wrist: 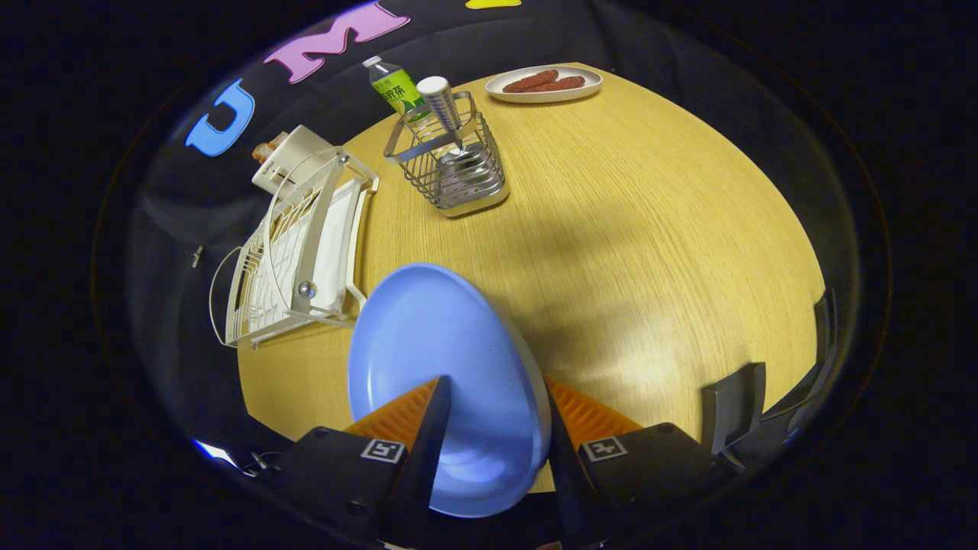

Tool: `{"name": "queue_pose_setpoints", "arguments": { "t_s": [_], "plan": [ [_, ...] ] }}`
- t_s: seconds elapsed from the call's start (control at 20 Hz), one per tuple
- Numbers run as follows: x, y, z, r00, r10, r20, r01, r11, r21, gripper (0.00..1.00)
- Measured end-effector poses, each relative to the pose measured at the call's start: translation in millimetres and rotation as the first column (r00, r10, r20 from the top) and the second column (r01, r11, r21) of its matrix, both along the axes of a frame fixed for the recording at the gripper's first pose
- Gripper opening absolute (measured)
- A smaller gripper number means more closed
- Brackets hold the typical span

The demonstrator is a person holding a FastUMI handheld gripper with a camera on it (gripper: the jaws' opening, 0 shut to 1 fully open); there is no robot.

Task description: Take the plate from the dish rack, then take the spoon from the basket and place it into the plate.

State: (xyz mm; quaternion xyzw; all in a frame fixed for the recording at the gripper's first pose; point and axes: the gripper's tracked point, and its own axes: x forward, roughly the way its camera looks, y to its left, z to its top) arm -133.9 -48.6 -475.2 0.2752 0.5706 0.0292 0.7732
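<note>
While your fingers (493, 416) pinched the blue plate (443, 359) on edge above the bench (649, 229), clear of the dish rack (298, 244), a loose grip risked it slipping out and dropping. Beyond them, the wire basket (458, 172) held the spoon (443, 107) upright; a far dish (544, 84) carried sausages.

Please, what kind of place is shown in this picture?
Probably a staged kitchen tabletop in a booth: a round wooden table holds a white wire dish rack, a metal wire utensil basket and a white plate of sausages. The gripper has its jaws shut on a blue plate.
</note>
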Motion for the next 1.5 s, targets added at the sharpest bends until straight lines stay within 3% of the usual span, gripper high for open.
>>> {"name": "queue_pose_setpoints", "arguments": {
  "t_s": [0.15, 0.5, 0.8, 1.05, 1.25, 1.35, 1.45, 1.5],
  "plan": [
    [3, -21, -2, 1.0, 0.012, 0.025, -0.01, 0.994, -0.109, 0.69],
    [25, -48, 36, 0.99, 0.023, 0.139, -0.001, 0.988, -0.156, 0.72],
    [90, -84, 102, 0.922, 0.146, 0.358, -0.036, 0.955, -0.295, 0.72],
    [132, -83, 102, 0.898, 0.223, 0.381, -0.098, 0.942, -0.32, 0.72],
    [153, -66, 83, 0.902, 0.242, 0.358, -0.142, 0.948, -0.285, 0.65],
    [160, -59, 77, 0.904, 0.245, 0.351, -0.151, 0.95, -0.274, 0.51],
    [164, -54, 68, 0.911, 0.244, 0.332, -0.158, 0.952, -0.264, 0.48],
    [165, -55, 61, 0.917, 0.245, 0.314, -0.16, 0.949, -0.271, 0.41]
  ]
}}
